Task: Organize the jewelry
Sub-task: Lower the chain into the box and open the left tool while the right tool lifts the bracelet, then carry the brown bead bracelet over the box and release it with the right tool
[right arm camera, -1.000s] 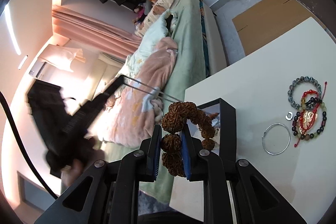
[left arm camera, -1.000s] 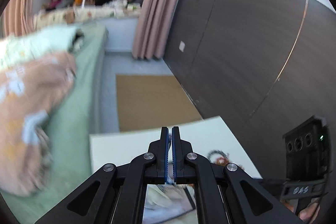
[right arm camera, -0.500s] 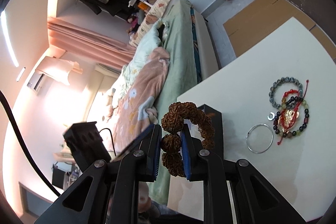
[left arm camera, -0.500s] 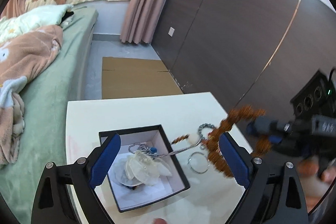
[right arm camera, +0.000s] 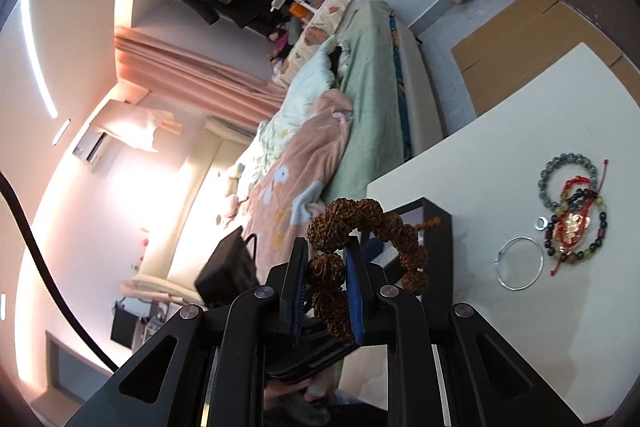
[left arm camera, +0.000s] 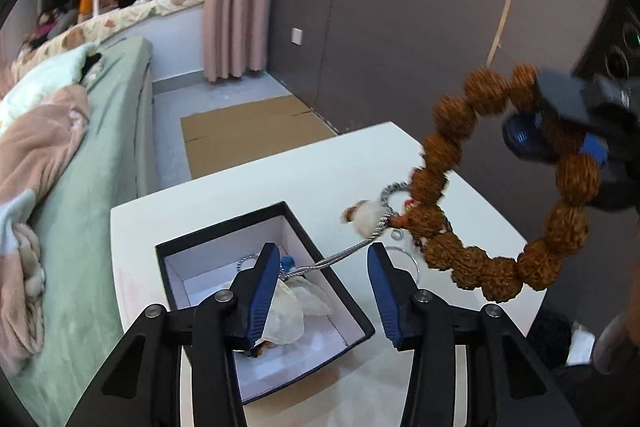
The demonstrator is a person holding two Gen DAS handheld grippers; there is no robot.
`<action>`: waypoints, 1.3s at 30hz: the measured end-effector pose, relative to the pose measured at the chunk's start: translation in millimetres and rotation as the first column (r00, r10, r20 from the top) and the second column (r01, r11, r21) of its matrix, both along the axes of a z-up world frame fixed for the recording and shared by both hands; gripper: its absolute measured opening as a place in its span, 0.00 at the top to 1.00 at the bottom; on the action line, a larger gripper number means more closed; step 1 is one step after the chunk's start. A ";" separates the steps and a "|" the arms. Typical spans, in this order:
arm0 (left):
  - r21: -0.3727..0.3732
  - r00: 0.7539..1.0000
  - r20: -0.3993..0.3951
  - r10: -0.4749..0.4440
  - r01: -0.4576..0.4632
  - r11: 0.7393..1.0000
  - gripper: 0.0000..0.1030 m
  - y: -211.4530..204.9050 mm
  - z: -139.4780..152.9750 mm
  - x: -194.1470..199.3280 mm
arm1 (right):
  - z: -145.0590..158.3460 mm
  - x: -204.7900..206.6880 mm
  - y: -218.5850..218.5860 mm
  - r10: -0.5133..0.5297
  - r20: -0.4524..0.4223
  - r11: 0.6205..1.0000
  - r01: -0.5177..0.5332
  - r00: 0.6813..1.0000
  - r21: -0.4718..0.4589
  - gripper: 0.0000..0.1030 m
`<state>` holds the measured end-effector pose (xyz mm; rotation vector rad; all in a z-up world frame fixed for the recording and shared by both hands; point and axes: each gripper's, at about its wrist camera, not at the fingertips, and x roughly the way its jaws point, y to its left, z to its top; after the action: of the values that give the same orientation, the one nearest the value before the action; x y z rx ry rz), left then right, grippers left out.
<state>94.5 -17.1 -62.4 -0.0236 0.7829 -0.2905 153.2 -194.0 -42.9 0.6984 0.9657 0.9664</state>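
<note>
Since a second ago your left gripper (left arm camera: 322, 259) has gone from pressed together over the table edge to spread wide above the black square box with a white lining (left arm camera: 224, 239), and your right gripper (right arm camera: 326, 263) has carried the bracelet of large knobbly brown seed beads (left arm camera: 456, 259) in from the side, so it now hangs in the air to the right of the box; your right gripper pinches one bead of that bracelet (right arm camera: 326, 265) between its blue pads, the rest of the loop curving out past the fingertips; inside the box lie a silver rope chain (left arm camera: 340, 257), whose end trails over the box wall toward the table, and some pale translucent pieces (left arm camera: 288, 311); on the white table (right arm camera: 500, 155), well right of the box, sit a thin silver bangle (right arm camera: 520, 263), a grey bead bracelet (right arm camera: 568, 179), a small silver ring (right arm camera: 541, 224) and a tangle of red cord and dark beads (right arm camera: 576, 227), the last overlapping the grey bracelet.
</note>
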 end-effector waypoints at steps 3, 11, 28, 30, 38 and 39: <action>0.014 1.000 0.015 -0.022 0.022 1.000 0.55 -0.8 -0.7 -2.0 | 0.9 0.5 4.4 0.014 0.004 1.000 -0.014 1.000 0.005 0.81; -0.010 0.999 0.022 -0.037 0.038 0.999 0.82 9.0 -2.3 4.3 | 0.5 1.5 15.5 0.055 0.009 0.998 -0.055 0.998 0.006 0.81; -0.016 0.998 0.016 0.056 -0.056 0.998 0.98 67.9 3.1 5.3 | -32.9 20.4 62.7 0.106 -0.051 0.973 -0.114 0.993 -0.201 0.81; -0.033 0.997 0.013 0.076 -0.076 0.997 0.98 75.3 4.5 8.0 | -35.1 17.0 77.2 0.151 -0.056 0.964 -0.160 0.987 -0.212 0.81; -0.094 0.987 -0.155 0.052 -0.067 0.993 0.97 81.7 -16.3 27.1 | -19.3 6.3 88.7 0.219 0.004 0.969 -0.217 0.976 -0.114 0.81; -0.106 0.983 -0.175 0.050 -0.070 0.992 0.97 82.6 -18.4 28.7 | -19.1 7.3 87.3 0.211 0.005 0.971 -0.209 0.977 -0.116 0.81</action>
<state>123.2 65.5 -80.8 -0.1795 0.9355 -0.2771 160.5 -106.7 -61.9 0.4965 1.0867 1.0907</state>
